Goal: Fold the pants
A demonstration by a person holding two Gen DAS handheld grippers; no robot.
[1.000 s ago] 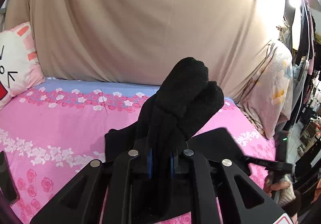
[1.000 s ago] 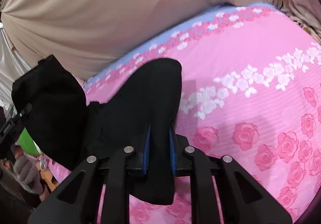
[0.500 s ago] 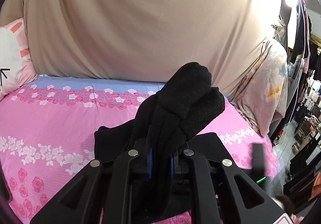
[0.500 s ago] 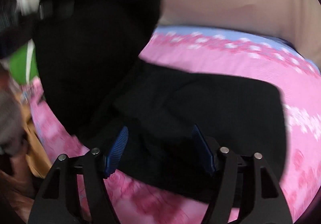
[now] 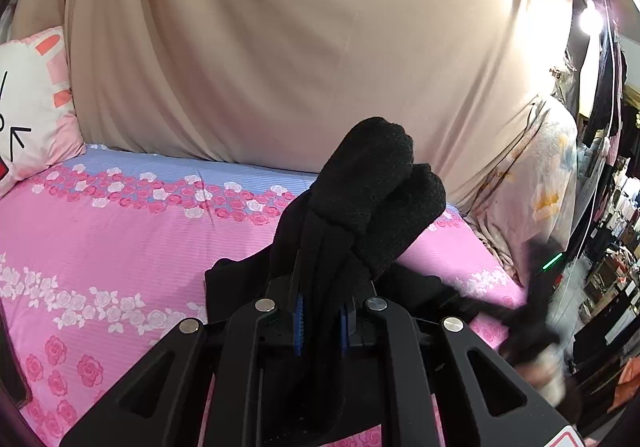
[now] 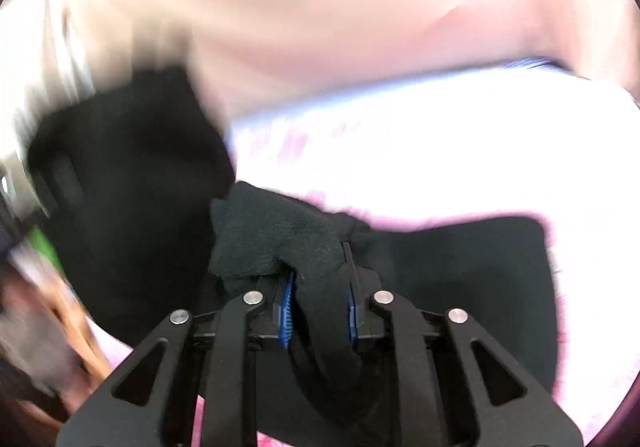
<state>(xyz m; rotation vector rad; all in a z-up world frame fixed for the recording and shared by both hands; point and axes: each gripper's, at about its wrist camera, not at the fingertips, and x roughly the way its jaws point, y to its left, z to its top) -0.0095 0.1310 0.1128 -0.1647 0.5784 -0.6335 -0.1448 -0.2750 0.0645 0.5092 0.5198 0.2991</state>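
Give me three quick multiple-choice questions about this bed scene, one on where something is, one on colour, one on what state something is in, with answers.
1. Where is the rabbit pillow?
A. far left, against the beige sheet
B. on the pants
C. on the floor

2. What colour are the pants?
A. white
B. black
C. green

3. What is the left tool doing?
A. standing wide open
B. lying on the bed
C. clamped on cloth

Answers: 1 A, it leans at the bed's left end by the sheet. 2 B, the fabric is black. 3 C, black cloth fills the gap between its blue pads.
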